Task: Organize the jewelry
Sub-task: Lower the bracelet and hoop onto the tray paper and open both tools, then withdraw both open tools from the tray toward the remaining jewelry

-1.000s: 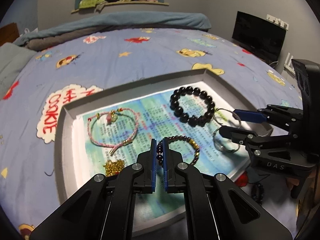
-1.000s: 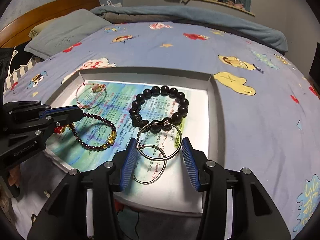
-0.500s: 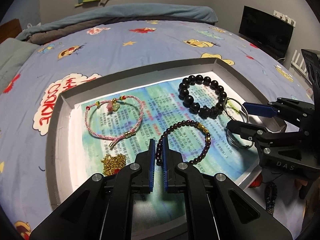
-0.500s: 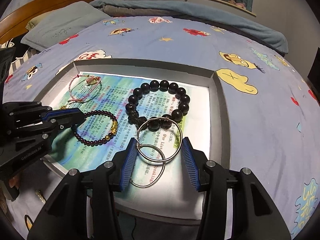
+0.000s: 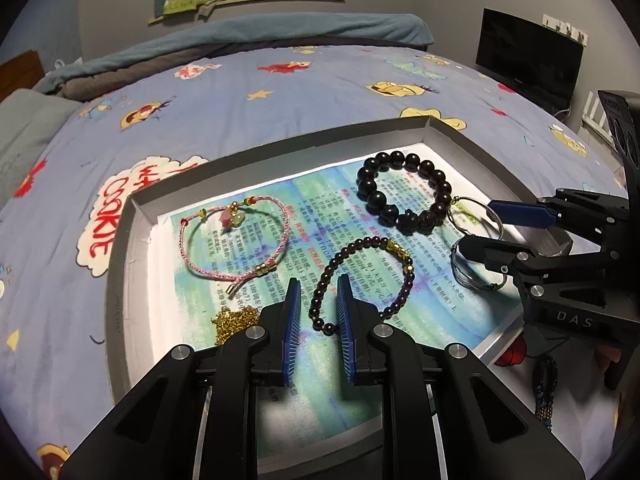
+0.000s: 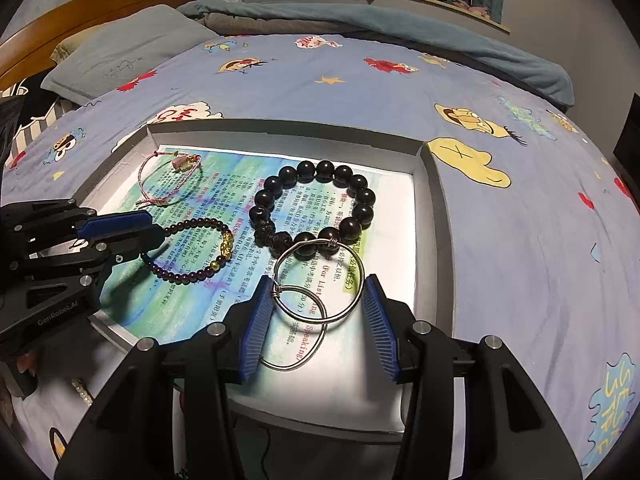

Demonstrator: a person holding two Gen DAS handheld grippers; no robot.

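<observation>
A grey tray (image 5: 120, 264) (image 6: 434, 216) lined with printed paper lies on the bed. In it lie a pink cord bracelet (image 5: 236, 236) (image 6: 170, 182), a big black bead bracelet (image 5: 404, 192) (image 6: 316, 208), a small dark bead bracelet with gold beads (image 5: 360, 284) (image 6: 192, 250), a gold chain (image 5: 234, 322) and two linked silver rings (image 5: 476, 248) (image 6: 316, 296). My left gripper (image 5: 318, 312) (image 6: 148, 236) is open with the near edge of the small bead bracelet lying between its fingers. My right gripper (image 6: 316, 320) (image 5: 476, 224) is open around the silver rings.
The tray sits on a blue cartoon-print bedsheet (image 5: 280, 92). A dark beaded piece (image 5: 546, 384) lies outside the tray at the near right. A pearl strand (image 6: 82, 394) lies off the tray's near left corner. A pillow (image 6: 120, 52) and headboard are far left, a monitor (image 5: 528, 64) far right.
My left gripper opened, releasing the small dark bead bracelet onto the paper, and rose slightly. The right gripper stayed open around the silver rings.
</observation>
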